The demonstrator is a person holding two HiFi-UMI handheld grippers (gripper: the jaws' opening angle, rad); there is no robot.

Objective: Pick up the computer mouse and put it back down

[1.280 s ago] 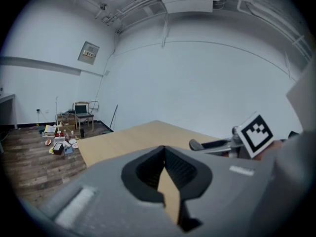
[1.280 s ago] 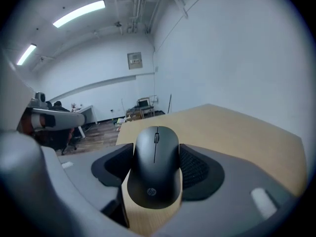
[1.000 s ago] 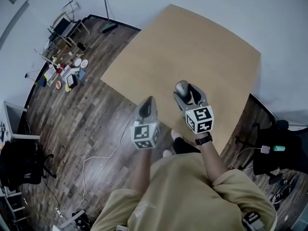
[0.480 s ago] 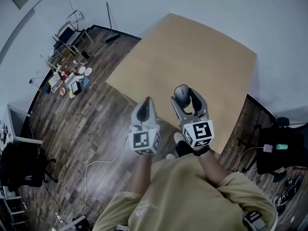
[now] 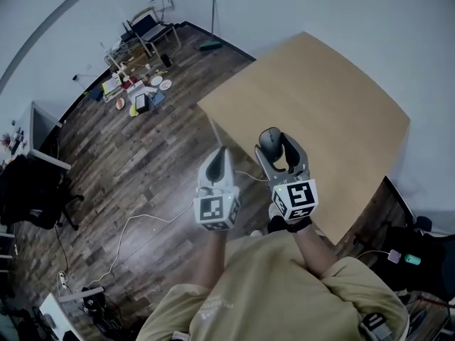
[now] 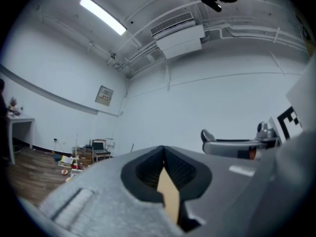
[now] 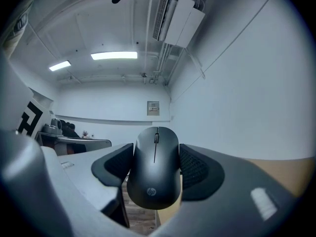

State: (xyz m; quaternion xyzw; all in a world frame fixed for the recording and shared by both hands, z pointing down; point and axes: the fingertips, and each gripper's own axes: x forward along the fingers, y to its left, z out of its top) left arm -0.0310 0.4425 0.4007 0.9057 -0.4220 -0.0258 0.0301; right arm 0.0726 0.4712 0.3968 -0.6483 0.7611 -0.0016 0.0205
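A dark grey computer mouse (image 5: 268, 141) hangs in the air over the near edge of the light wooden table (image 5: 334, 91). My right gripper (image 5: 276, 138) is shut on its sides. In the right gripper view the mouse (image 7: 154, 181) fills the gap between the two black pads (image 7: 114, 166), wheel end pointing away, and the gripper (image 7: 156, 164) points level. My left gripper (image 5: 218, 156) is held beside it, left of the table edge and over the floor, with its jaws together and nothing in them. In the left gripper view (image 6: 164, 169) only a sliver of table shows below the closed tips.
Dark plank floor lies left of the table. A white cable (image 5: 135, 226) trails across it. Small clutter and a chair-like stand (image 5: 138, 84) sit by the far wall. A black office chair (image 5: 32, 197) stands at the left, and dark bags (image 5: 419, 254) lie at the right.
Both grippers have risen together and now point level. The right one carried the mouse up off the table. The head view has swung, so the table sits further right.
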